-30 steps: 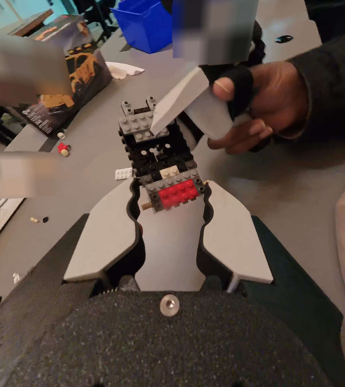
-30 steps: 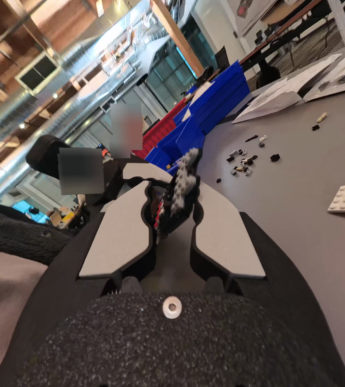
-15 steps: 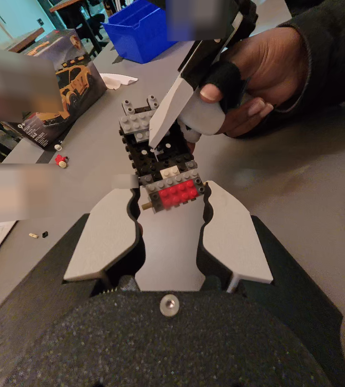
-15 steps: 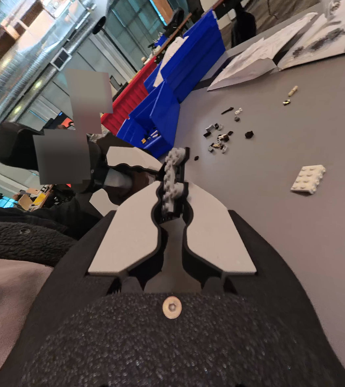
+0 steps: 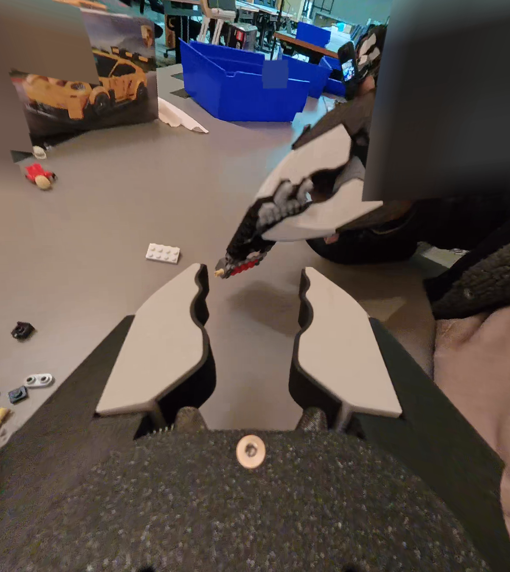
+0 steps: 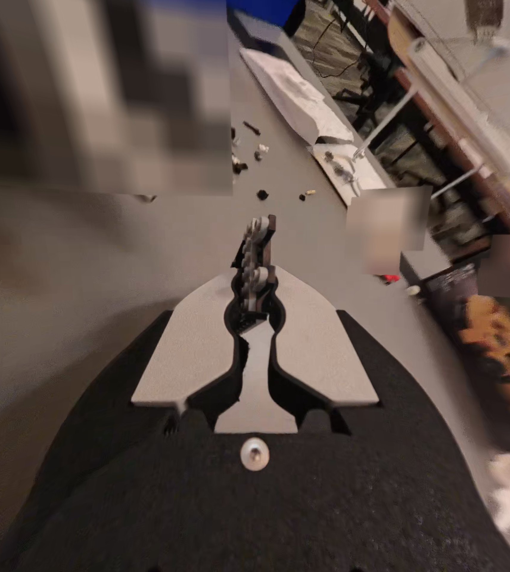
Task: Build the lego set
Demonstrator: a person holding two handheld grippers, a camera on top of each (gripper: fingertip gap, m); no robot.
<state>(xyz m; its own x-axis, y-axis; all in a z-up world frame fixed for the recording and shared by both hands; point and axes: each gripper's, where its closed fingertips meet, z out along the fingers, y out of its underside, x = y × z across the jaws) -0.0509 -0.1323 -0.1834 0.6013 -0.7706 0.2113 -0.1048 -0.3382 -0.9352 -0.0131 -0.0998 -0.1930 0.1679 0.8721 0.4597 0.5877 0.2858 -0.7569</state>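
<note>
Grey fingers of the right gripper (image 6: pixel 255 278) are clamping the lego build (image 6: pixel 255 263), a black, grey and red assembly that is sticking out past the tips at frame centre in the right wrist view. In the left wrist view the build (image 5: pixel 247 241) is hanging above the table (image 5: pixel 123 216), right of centre, its red end pointing down toward the left gripper (image 5: pixel 253 275), whose fingers are standing spread and gripping nothing. Left of centre, a white plate (image 5: pixel 163 253) is lying flat. At upper left the box (image 5: pixel 92 89) is standing, and a blue bin (image 5: pixel 241 86) is sitting at top centre.
</note>
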